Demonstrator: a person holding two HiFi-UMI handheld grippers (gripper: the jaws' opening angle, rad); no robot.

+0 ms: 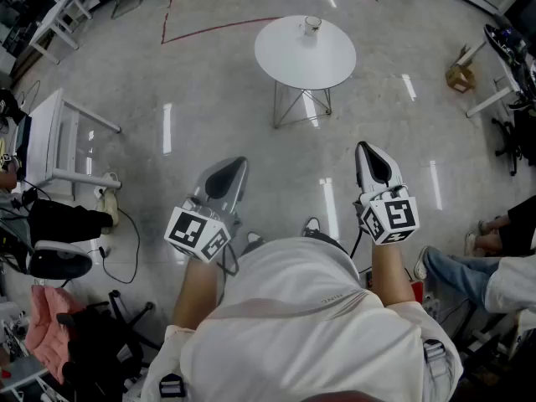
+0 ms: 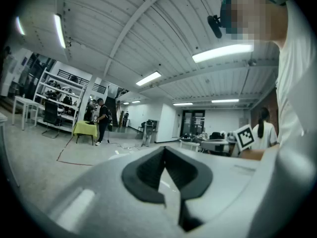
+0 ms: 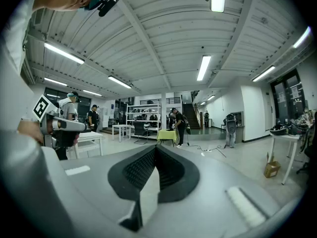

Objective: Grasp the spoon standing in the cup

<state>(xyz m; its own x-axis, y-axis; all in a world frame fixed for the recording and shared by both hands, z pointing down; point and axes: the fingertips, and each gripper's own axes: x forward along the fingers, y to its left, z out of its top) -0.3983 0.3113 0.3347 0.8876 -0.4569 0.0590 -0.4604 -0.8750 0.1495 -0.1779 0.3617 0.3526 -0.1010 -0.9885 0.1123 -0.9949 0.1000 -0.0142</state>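
Note:
Far ahead in the head view, a small cup [image 1: 312, 25] stands near the back edge of a round white table [image 1: 293, 57]. The spoon in it is too small to make out. Both grippers are held close to my body, well short of the table. The left gripper [image 1: 238, 167] points forward with its jaws shut and nothing in them. The right gripper [image 1: 367, 150] is likewise shut and empty. In the left gripper view the jaws [image 2: 165, 152] meet at the tip, and in the right gripper view [image 3: 155, 150] too. Neither gripper view shows the cup or table.
A white rack [image 1: 59, 141] and a black chair [image 1: 59, 262] stand at my left. Seated people's legs [image 1: 494, 254] and a desk are at my right. A cardboard box [image 1: 458, 77] sits on the floor at far right. Red tape [image 1: 218, 28] marks the floor beyond.

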